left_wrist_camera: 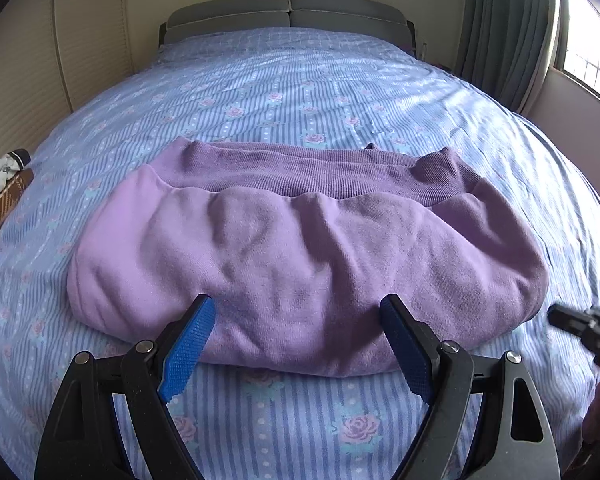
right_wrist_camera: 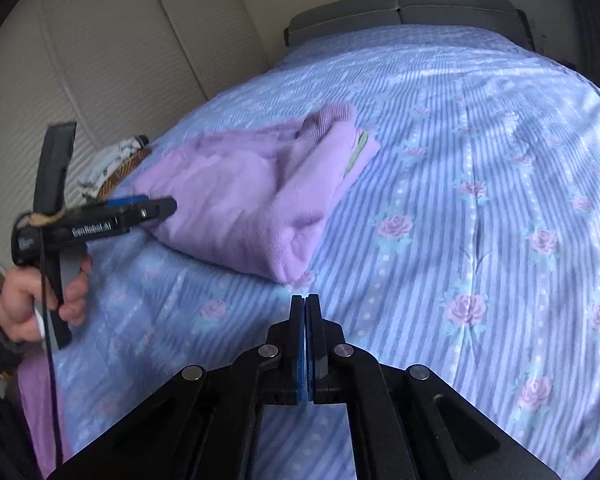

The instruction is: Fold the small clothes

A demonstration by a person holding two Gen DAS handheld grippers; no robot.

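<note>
Above the near edge of the bed (left_wrist_camera: 300, 80), the left gripper (left_wrist_camera: 298, 308) hung with its blue-padded fingers (left_wrist_camera: 188, 348) spread wide, nothing between them, their tips just over the nearest fold of a lilac garment (left_wrist_camera: 300, 256). In the right wrist view the same left gripper (right_wrist_camera: 156, 206) reached in from the side, its black body held by a person's hand (right_wrist_camera: 40, 300) in a dark sleeve, its tip touching or just beside the garment's (right_wrist_camera: 252, 200) near end; which one could not be told.

The right gripper (right_wrist_camera: 305, 304) pointed down at the bedsheet (right_wrist_camera: 480, 184) with its jaws pressed fully together and empty, just short of the garment's nearest corner. In the left wrist view the right gripper (left_wrist_camera: 580, 328) showed only as a blurred black tip at the garment's right end.

The garment lay folded into a thick bundle near the foot edge of the bed, on the blue striped sheet printed with roses, its darker ribbed band turned toward the headboard (left_wrist_camera: 288, 16). A small heap of other clothes (left_wrist_camera: 0, 196), white patterned and brown plaid, sat at the left edge of the bed. Curtains (left_wrist_camera: 504, 28) hung by a window beyond the far right corner.
</note>
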